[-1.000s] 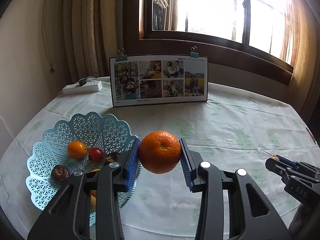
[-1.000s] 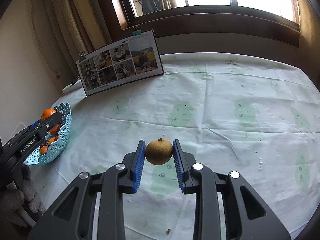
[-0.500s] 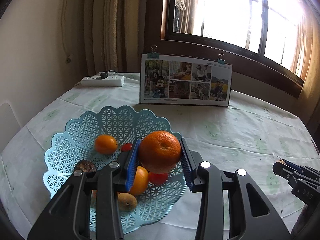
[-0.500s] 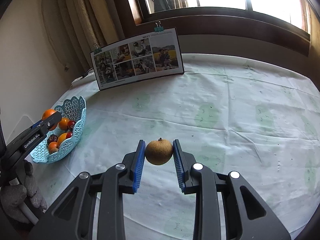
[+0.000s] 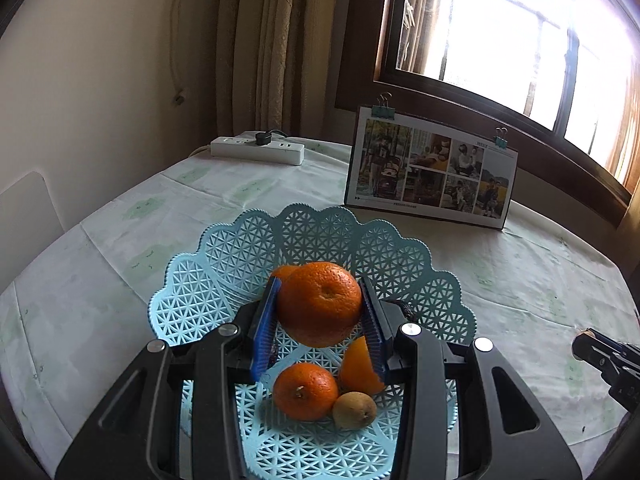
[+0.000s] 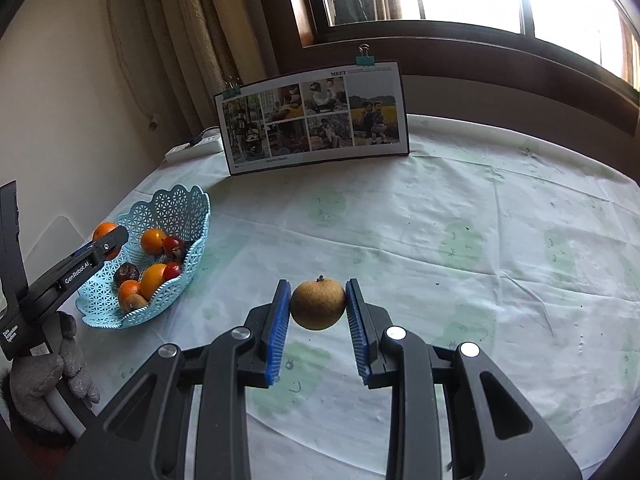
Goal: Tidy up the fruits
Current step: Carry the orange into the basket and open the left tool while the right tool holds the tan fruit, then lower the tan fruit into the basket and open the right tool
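Observation:
My left gripper (image 5: pixel 320 322) is shut on a large orange (image 5: pixel 320 304) and holds it above the light blue lattice basket (image 5: pixel 320 232). Below it in the basket lie a smaller orange (image 5: pixel 306 390), another orange fruit (image 5: pixel 358 368) and a brown-green fruit (image 5: pixel 354 410). My right gripper (image 6: pixel 318 322) is shut on a round brown fruit (image 6: pixel 318 304), held over the tablecloth to the right of the basket (image 6: pixel 176 208). In the right wrist view the left gripper (image 6: pixel 100 246) shows with its orange (image 6: pixel 103 230) over the basket's left side.
A photo board (image 5: pixel 430 170) with binder clips stands at the back of the round table (image 6: pixel 480 220). A white power strip (image 5: pixel 258 150) lies at the back left near the curtain. A gloved hand (image 6: pixel 44 376) holds the left gripper's handle.
The left gripper has carried the large orange leftward from beside the basket to over its middle. The right gripper, still holding the brown fruit, has swung its view toward the basket.

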`<state>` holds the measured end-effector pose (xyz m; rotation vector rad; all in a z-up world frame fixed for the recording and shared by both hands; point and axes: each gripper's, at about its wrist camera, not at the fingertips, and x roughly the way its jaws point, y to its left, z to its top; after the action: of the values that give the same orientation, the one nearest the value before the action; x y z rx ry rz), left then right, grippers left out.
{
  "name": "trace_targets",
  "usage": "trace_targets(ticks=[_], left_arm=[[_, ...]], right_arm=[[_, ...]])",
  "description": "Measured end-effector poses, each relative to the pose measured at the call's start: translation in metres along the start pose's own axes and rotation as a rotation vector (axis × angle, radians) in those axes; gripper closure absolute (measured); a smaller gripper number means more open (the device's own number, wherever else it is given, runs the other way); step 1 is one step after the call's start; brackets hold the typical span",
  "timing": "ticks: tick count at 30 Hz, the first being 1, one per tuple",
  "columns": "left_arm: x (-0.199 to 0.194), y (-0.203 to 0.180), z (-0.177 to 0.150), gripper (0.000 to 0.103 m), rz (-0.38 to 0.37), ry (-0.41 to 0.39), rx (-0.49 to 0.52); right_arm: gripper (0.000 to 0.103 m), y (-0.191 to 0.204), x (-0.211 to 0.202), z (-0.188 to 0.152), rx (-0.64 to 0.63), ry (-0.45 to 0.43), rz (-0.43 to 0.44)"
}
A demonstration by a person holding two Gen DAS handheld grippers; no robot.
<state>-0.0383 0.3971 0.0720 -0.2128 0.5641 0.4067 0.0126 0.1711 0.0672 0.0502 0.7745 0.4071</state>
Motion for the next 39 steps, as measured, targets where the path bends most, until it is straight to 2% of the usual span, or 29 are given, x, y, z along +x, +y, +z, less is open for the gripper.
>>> trace_targets(ticks=[7, 9, 13, 22, 26, 39], left_arm=[[0.011, 0.008, 0.002, 0.062, -0.023, 0.016, -0.013], [0.011, 0.011, 0.003, 0.047, -0.025, 0.006, -0.024], [0.005, 0.018, 0.003, 0.043, -0.019, -0.032, -0.042], [-0.006, 0.039, -0.002, 0.043, 0.075, -0.099, -0.072], [-0.009, 0.051, -0.005, 0.03, 0.119, -0.122, -0.106], [-0.021, 0.061, -0.014, 0.015, 0.197, -0.171, -0.119]], right_arm=[[0.074, 0.016, 0.003, 0.005, -0.025, -0.001, 0.013], [0.074, 0.02, 0.005, 0.006, -0.03, 0.0, 0.016], [0.074, 0.028, 0.009, 0.008, -0.041, 0.004, 0.024], [0.074, 0.052, 0.018, 0.018, -0.078, 0.004, 0.051], [0.074, 0.065, 0.02, 0.023, -0.099, -0.005, 0.066], [0.074, 0.118, 0.025, 0.047, -0.16, -0.047, 0.153]])
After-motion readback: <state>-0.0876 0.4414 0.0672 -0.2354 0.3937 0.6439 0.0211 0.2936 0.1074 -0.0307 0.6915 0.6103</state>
